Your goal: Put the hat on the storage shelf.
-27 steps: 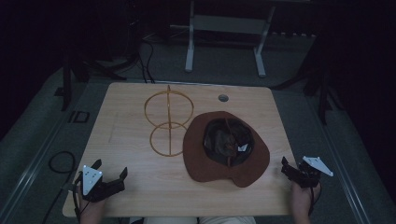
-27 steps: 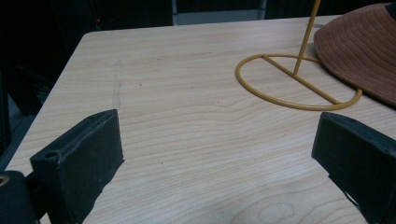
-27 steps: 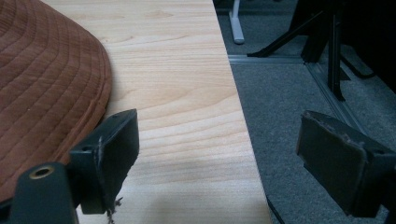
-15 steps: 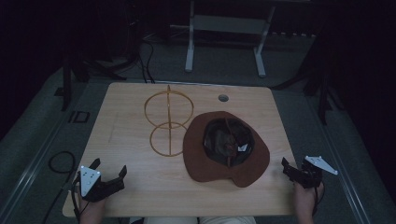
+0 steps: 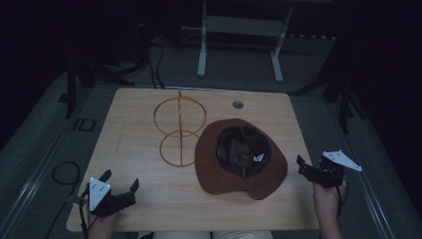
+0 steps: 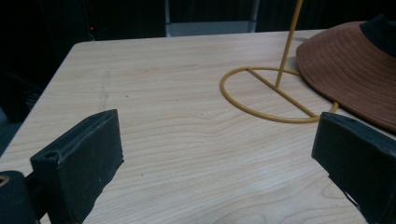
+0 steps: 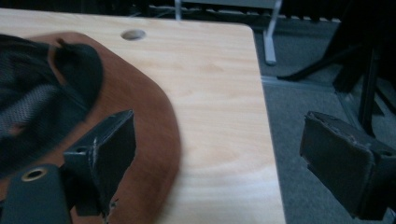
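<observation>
The room is dim, with grey carpet around a pale wooden table (image 5: 149, 199). At its near left corner the left tool (image 5: 121, 185) hovers with jaws spread wide, gripping nothing. The right tool (image 5: 304, 167), likewise spread and empty, hangs at the right edge, just beside the brim of the brown wide-brimmed felt hat (image 5: 219, 177). The hat lies crown-down, its brim overlapping the base ring of the yellow wire hat stand (image 5: 179, 119). I judge the work barely begun: the hat looks untouched, and lifting it onto the stand remains.
</observation>
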